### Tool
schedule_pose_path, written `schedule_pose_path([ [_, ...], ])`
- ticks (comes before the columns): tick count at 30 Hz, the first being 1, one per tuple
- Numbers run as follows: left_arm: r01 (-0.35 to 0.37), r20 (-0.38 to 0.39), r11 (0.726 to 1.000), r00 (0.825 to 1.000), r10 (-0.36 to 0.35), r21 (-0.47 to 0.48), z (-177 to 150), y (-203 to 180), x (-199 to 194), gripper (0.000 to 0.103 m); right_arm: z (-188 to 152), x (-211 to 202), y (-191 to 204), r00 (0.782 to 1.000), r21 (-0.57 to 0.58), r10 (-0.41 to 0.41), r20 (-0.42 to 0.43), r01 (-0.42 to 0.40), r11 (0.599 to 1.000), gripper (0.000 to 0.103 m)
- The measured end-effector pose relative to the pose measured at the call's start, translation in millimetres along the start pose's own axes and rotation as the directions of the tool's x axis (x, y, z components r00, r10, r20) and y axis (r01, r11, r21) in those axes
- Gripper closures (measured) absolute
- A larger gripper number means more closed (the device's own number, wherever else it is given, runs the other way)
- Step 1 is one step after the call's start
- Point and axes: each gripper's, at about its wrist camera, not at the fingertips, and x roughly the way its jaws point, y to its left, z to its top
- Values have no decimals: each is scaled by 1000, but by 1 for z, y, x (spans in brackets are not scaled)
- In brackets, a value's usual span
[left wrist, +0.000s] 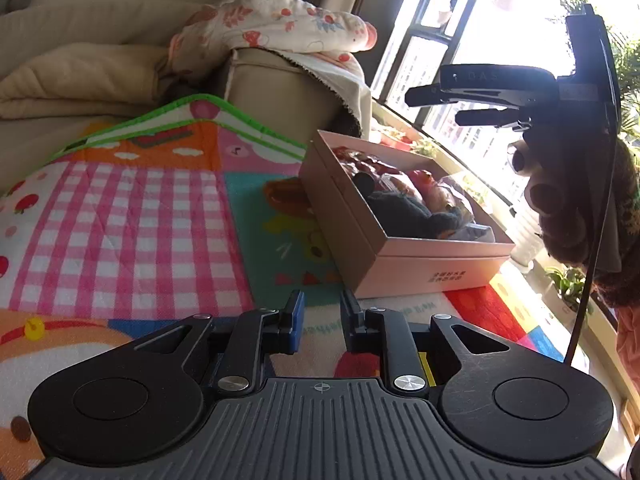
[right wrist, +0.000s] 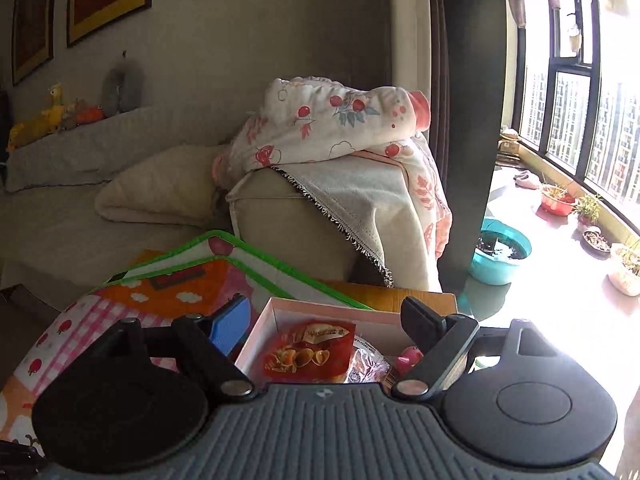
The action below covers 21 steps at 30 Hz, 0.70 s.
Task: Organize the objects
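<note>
Box: you have one pink box point(left wrist: 404, 254), lid off, lying on the play mat point(left wrist: 132, 208); its long axis runs from near your left claw away toward the sofa arm point(left wrist: 276, 88).
Contents: one red snack packet point(right wrist: 308, 350), one dark fuzzy item point(left wrist: 408, 212), one small pink piece point(right wrist: 410, 356); other wrappers too cluttered to count.
Left claw point(left wrist: 320, 316): clenched on nothing, low over the mat just before the box.
Right claw point(right wrist: 324, 320): jaws spread, empty, hanging above the box.
Surroundings: floral blanket point(right wrist: 340, 120) on the sofa arm; one teal basin point(right wrist: 502, 254) and several plant pots by the window.
</note>
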Motion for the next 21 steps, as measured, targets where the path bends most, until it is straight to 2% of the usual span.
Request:
schedule_pose_path([
  [2, 15, 8, 1000, 1000, -15, -11, 8, -3, 3, 81, -13, -16, -8, 999, -31, -36, 14, 37, 999, 21],
  [6, 49, 34, 998, 998, -48, -25, 26, -19, 17, 81, -50, -50, -28, 994, -95, -104, -20, 101, 990, 40],
  [8, 56, 47, 998, 997, -55, -33, 34, -27, 26, 81, -69, -65, -38, 991, -103, -124, -45, 119, 987, 41],
  [12, 15, 7, 1000, 1000, -15, -17, 44, -40, 57, 81, -106, -79, -52, 984, -110, -155, -88, 145, 983, 41],
  [15, -58, -47, 998, 997, 59, 16, 43, -45, 79, 81, -126, -71, -57, 979, -87, -160, -129, 150, 985, 41],
  [16, -87, -45, 996, 995, 88, 25, 42, -44, 82, 69, -131, -66, -57, 977, -77, -161, -138, 151, 985, 41],
  [17, -106, -40, 994, 993, 107, 25, 42, -43, 83, 64, -134, -60, -57, 976, -69, -162, -144, 153, 986, 41],
  [18, -121, -37, 992, 992, 122, 18, 42, -39, 83, 54, -135, -53, -55, 975, -65, -167, -145, 159, 985, 41],
  [20, -134, -28, 991, 991, 134, -14, 41, -30, 82, 45, -137, -40, -50, 977, -52, -146, -159, 139, 989, 41],
  [21, -155, -17, 988, 988, 154, -31, 42, -24, 81, 36, -136, -34, -46, 977, -45, -140, -158, 134, 990, 41],
])
